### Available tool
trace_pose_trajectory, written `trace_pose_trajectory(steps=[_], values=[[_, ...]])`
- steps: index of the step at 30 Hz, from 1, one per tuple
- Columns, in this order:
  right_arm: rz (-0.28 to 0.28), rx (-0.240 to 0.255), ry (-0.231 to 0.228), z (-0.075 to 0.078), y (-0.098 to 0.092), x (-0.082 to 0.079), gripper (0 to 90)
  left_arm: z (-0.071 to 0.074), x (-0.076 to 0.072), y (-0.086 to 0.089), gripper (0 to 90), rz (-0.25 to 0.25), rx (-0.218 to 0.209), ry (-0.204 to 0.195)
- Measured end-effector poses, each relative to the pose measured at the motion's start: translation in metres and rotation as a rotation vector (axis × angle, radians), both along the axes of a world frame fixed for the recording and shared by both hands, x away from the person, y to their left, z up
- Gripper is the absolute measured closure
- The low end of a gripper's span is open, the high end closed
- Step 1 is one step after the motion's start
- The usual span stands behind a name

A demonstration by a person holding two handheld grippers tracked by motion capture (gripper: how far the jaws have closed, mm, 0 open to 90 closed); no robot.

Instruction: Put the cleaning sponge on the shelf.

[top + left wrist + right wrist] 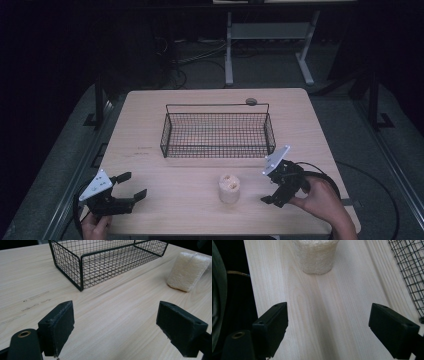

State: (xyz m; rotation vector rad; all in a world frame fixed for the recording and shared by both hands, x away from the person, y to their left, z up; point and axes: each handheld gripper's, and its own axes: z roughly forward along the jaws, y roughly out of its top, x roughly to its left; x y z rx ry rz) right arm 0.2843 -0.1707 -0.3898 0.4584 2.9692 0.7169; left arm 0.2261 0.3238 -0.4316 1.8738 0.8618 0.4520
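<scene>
High view, we see the loofah piece (229,188) upright before the wire basket (218,131), left hand-held gripper (131,187) and right hand-held gripper (270,186) flanking it, both released.

Count: 1 wire basket (218,129), black mesh, at 12 o'clock on the table (150,115). 1 loofah piece (229,188), pale, upright, at 6 o'clock from the basket. 2 hand-held grippers: left gripper (132,186) at 8 o'clock, right gripper (267,187) at 4 o'clock. 2 black jaws each, 4 jaws total. 1 table.
</scene>
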Motion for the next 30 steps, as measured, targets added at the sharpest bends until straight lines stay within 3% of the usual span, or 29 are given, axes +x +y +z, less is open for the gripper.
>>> trace_pose_trajectory(steps=[19,30], values=[[0.066,-0.037,0.001,0.004,0.042,0.008,15.2,0.0,0.0,0.002,14.1,0.003,-0.005,-0.002],[0.082,-0.034,0.008,0.007,0.061,0.013,15.3,0.001,0.0,0.003,14.1,0.003,-0.006,-0.003]])
